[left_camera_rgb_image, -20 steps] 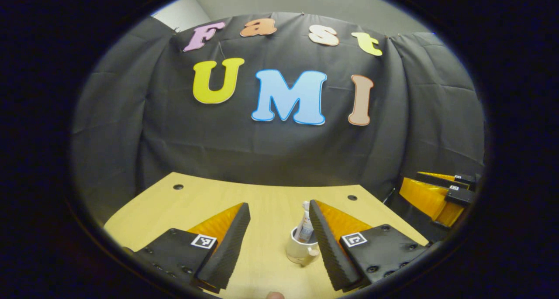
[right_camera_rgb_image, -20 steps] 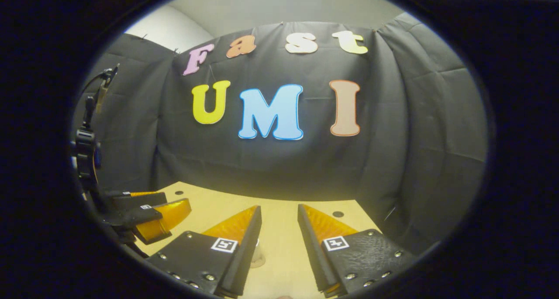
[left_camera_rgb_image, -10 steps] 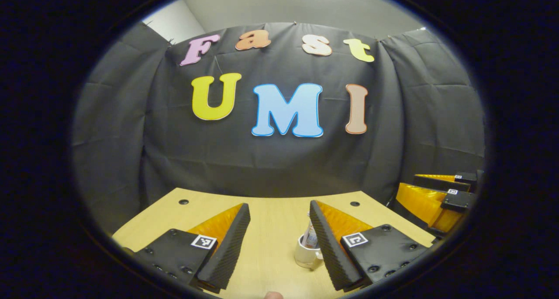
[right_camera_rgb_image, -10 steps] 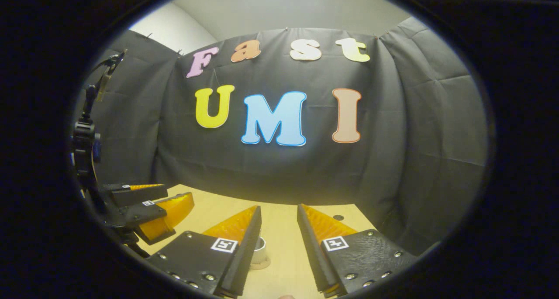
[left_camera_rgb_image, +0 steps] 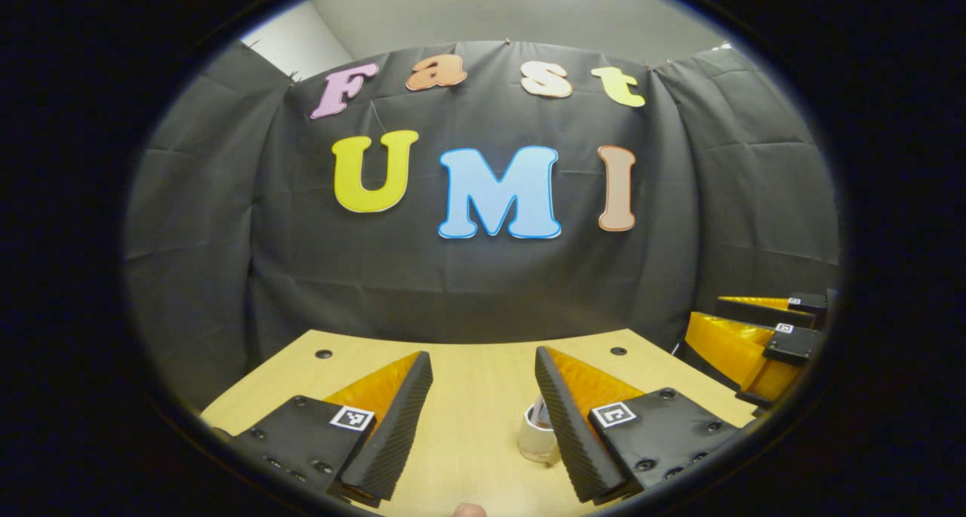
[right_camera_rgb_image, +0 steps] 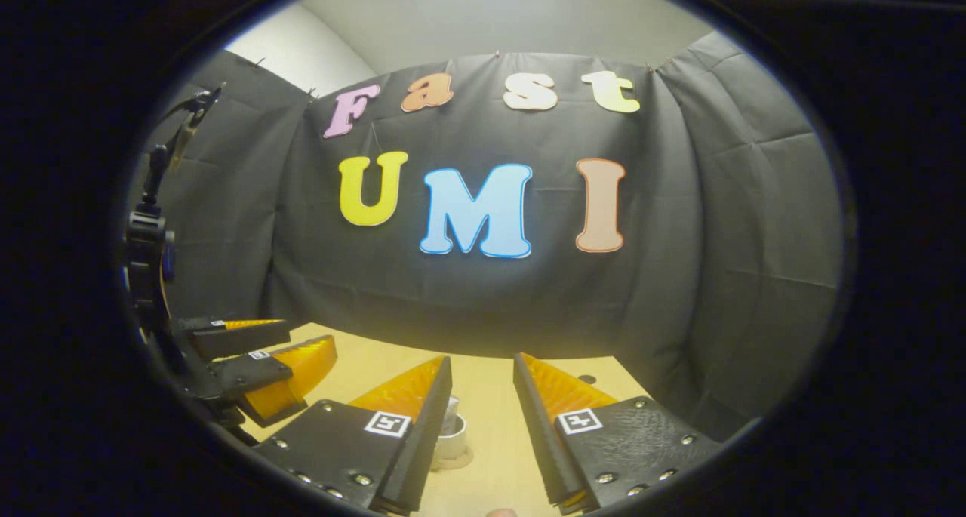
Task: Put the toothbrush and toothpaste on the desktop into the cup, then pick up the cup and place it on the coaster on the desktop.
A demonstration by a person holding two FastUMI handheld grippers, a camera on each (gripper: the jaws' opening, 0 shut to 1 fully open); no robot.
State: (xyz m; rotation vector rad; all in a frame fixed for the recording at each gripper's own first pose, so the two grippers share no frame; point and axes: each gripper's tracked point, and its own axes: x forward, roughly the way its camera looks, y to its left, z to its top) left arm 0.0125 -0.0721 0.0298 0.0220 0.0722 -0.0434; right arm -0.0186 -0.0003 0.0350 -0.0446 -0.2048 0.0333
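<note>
A white cup stands on the wooden desktop, half hidden behind my left gripper's right finger. A toothpaste tube pokes out of it. My left gripper is open, above and behind the cup, holding nothing. In the right gripper view the cup sits on a round tan coaster, partly behind that gripper's left finger. My right gripper is open and holds nothing. The toothbrush is too hidden to make out.
The right gripper hovers off the table's right edge in the left gripper view. The left gripper hangs at the left of the right gripper view, below a dark stand. Small round holes mark the desktop's far corners.
Both views have tilted up and drawn back. The cup has slid lower and further behind the fingers. Both grippers stay open.
</note>
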